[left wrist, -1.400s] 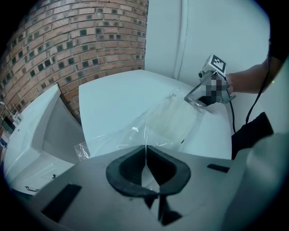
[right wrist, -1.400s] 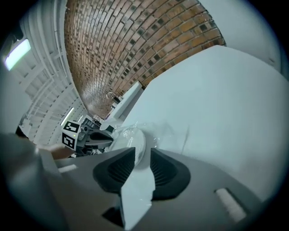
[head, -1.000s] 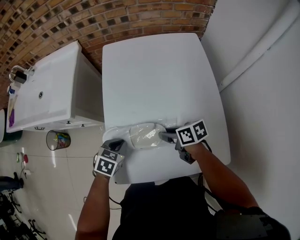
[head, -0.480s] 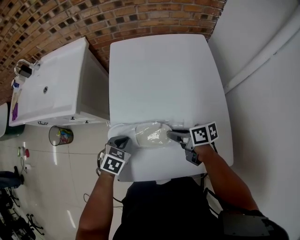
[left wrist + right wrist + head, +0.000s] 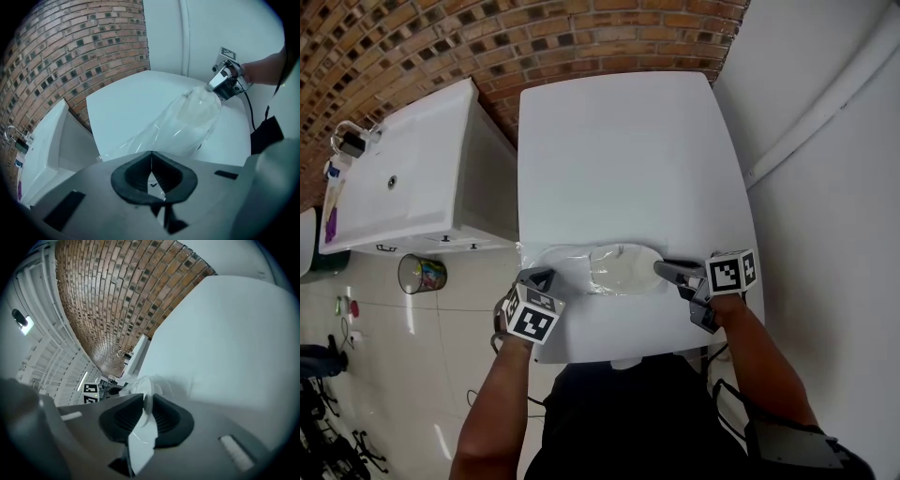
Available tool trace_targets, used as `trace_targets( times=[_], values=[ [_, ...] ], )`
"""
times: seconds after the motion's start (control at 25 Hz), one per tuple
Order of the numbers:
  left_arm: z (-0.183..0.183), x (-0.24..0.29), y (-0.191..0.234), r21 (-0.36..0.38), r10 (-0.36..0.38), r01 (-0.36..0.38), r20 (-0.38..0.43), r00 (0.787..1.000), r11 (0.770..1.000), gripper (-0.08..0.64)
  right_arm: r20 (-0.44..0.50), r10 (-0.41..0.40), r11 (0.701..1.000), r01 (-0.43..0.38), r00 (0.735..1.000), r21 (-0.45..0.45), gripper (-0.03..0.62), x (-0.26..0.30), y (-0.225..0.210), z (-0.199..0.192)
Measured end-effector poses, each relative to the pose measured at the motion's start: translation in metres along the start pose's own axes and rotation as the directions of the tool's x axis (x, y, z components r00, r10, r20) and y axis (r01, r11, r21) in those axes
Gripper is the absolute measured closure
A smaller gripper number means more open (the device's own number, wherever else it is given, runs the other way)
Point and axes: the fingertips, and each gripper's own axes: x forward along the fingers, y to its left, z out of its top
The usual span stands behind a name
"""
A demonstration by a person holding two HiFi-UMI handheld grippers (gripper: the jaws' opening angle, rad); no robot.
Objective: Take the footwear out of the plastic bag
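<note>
- White table (image 5: 619, 141) fills the middle; a clear plastic bag (image 5: 567, 261) lies stretched near its close edge, pale footwear (image 5: 623, 267) showing through it towards the right end
- Left gripper (image 5: 542, 276) has its jaws pressed together on the bag's left end; the film is pinched thin between the pads
- Right gripper (image 5: 664, 270) is closing now; the footwear's white end sits between its jaws, pads on it
- Brick wall (image 5: 441, 47) behind; white sink unit (image 5: 403, 178) at the left; a bin (image 5: 422, 274) on the glossy tiled floor (image 5: 394, 375); plain white wall (image 5: 825, 187) at the right
</note>
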Motion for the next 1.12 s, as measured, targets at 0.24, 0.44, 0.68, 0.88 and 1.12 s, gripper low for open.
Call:
trace_targets(
  times=[0.24,0.44,0.68,0.88,1.12],
  values=[
    [0.008,0.006,0.007,0.01,0.016,-0.016,-0.014,1.0,1.0,0.551,0.056,-0.014,1.0,0.015,0.998,-0.002,0.528,-0.018,-0.004,0.007],
    [0.003,0.011,0.015,-0.001,0.042,-0.042,-0.051,0.998,0.999,0.551,0.067,-0.039,0.999,0.04,0.997,-0.025,0.528,-0.027,-0.006,0.011],
    [-0.002,0.012,0.023,-0.02,0.066,-0.068,-0.056,0.996,0.998,0.551,0.081,-0.034,0.999,0.033,0.996,0.008,0.53,-0.038,-0.014,0.016],
    [-0.008,0.004,0.033,-0.036,0.091,-0.094,-0.062,0.994,0.995,0.551,0.081,-0.039,0.999,0.038,0.996,0.015,0.531,-0.042,-0.015,0.018],
    [0.022,-0.014,0.018,0.037,0.029,-0.033,0.113,0.993,0.999,0.413,0.073,-0.047,0.999,0.047,0.996,0.002,0.529,-0.037,-0.017,0.018]
  ],
)
